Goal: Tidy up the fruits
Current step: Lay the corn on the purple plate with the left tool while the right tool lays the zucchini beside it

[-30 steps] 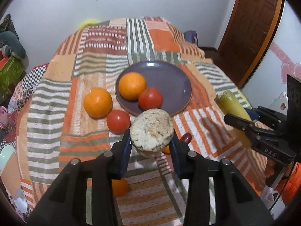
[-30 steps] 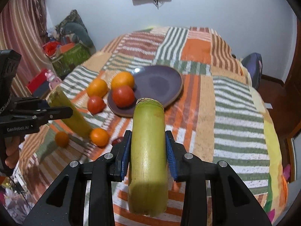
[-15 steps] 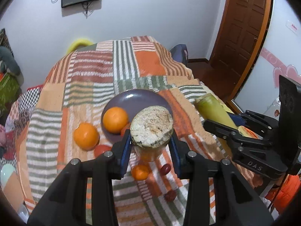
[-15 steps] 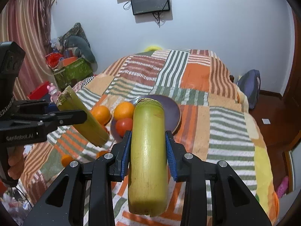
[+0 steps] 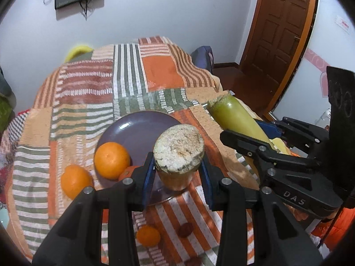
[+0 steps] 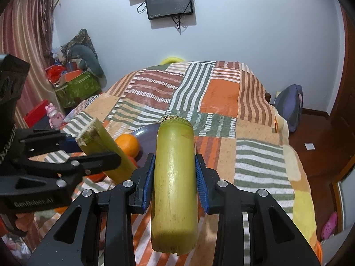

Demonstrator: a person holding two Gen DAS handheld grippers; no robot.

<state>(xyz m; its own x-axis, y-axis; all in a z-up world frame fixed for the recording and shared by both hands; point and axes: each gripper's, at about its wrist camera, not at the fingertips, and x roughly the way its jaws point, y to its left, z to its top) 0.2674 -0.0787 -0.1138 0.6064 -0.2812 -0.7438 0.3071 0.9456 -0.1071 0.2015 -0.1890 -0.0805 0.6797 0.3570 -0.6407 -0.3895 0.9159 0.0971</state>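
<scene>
Both grippers are holding sugarcane pieces up over the bed: the left gripper (image 5: 177, 173) has its jaws clamping a sugarcane chunk (image 5: 178, 153) with the cut end facing the camera, hanging above the near rim of the purple plate (image 5: 137, 130), and the right gripper (image 6: 174, 177) is squeezing a longer green cane piece (image 6: 174, 173) just beside it. One orange (image 5: 112, 160) is sitting on the plate's near-left rim with another orange (image 5: 75, 184) lying just off it on the striped blanket (image 5: 133, 77), and a small tangerine (image 5: 148, 236) is resting toward the bed's near edge.

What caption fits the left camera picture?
Left gripper holds a cane piece above a purple plate with an orange.
</scene>
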